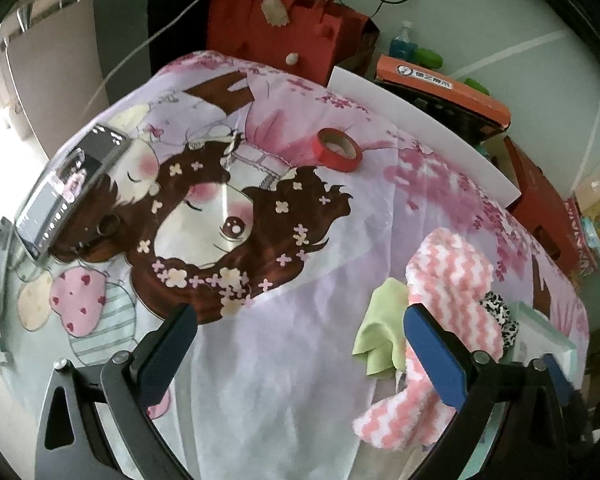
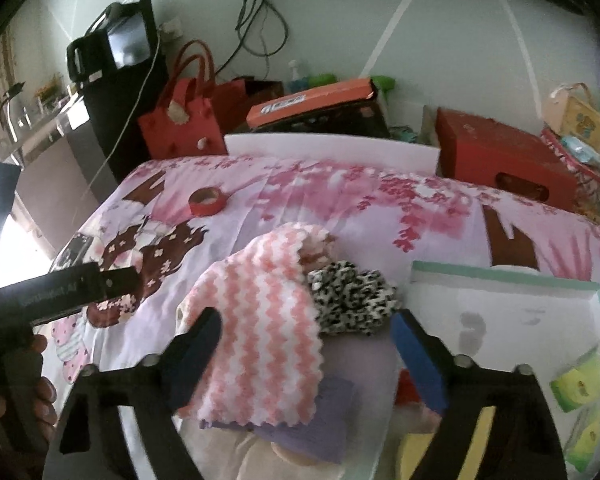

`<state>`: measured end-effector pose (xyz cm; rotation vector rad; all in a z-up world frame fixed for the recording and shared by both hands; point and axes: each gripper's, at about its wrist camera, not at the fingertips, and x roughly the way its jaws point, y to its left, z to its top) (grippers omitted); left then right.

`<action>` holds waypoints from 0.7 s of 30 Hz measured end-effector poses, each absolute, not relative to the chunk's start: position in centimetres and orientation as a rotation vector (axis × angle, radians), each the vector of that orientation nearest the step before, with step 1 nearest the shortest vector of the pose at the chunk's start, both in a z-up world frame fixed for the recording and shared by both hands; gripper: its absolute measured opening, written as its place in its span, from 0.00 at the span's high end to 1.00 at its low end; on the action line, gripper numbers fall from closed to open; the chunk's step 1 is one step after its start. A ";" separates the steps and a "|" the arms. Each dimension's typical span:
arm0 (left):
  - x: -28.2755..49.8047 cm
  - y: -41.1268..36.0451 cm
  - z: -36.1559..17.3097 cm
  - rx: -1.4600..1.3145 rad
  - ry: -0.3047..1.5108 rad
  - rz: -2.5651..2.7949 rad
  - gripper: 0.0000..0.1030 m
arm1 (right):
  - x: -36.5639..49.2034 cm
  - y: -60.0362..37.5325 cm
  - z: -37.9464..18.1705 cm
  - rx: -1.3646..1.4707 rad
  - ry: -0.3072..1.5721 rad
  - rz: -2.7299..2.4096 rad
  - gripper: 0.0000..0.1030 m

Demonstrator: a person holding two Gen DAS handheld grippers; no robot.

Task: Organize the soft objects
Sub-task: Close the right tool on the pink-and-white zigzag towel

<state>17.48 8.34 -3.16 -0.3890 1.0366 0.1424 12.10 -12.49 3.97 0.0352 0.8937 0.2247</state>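
Observation:
A pink-and-white zigzag cloth (image 2: 260, 320) lies on the cartoon-print sheet (image 2: 340, 208). Under its near end is a purple cloth (image 2: 320, 432); a black-and-white spotted cloth (image 2: 352, 296) lies right beside it on the right. My right gripper (image 2: 304, 352) is open, jaws wide on either side of the zigzag cloth's near end, holding nothing. In the left wrist view the zigzag cloth (image 1: 452, 280) lies at lower right with a green cloth (image 1: 380, 332) next to it. My left gripper (image 1: 300, 352) is open and empty over the bare sheet (image 1: 280, 360), its right finger (image 1: 436, 356) in front of the zigzag cloth.
A white tray with a mint rim (image 2: 500, 312) sits right of the cloths, with green packets (image 2: 580, 380) in it. A red tape roll (image 1: 338, 148) and a phone (image 1: 68, 184) lie on the sheet. Red bags (image 2: 184, 120), an orange box (image 2: 316, 104) and a white board (image 2: 332, 148) line the back.

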 end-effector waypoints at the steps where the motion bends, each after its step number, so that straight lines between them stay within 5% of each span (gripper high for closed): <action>1: 17.6 8.4 -3.3 -0.399 1.043 0.139 0.00 | 12.2 -12.3 3.8 0.036 0.900 0.230 0.18; 10: 18.8 8.6 -5.3 -0.486 1.122 0.098 0.00 | 13.0 -11.0 2.0 0.030 0.959 0.253 0.36; 12: 18.9 8.5 -5.5 -0.489 1.130 0.096 0.00 | 13.2 -11.1 1.6 0.043 0.976 0.258 0.49; 21: 19.0 8.2 -5.3 -0.476 1.127 0.087 0.01 | 13.0 -11.3 1.3 0.094 0.997 0.305 0.72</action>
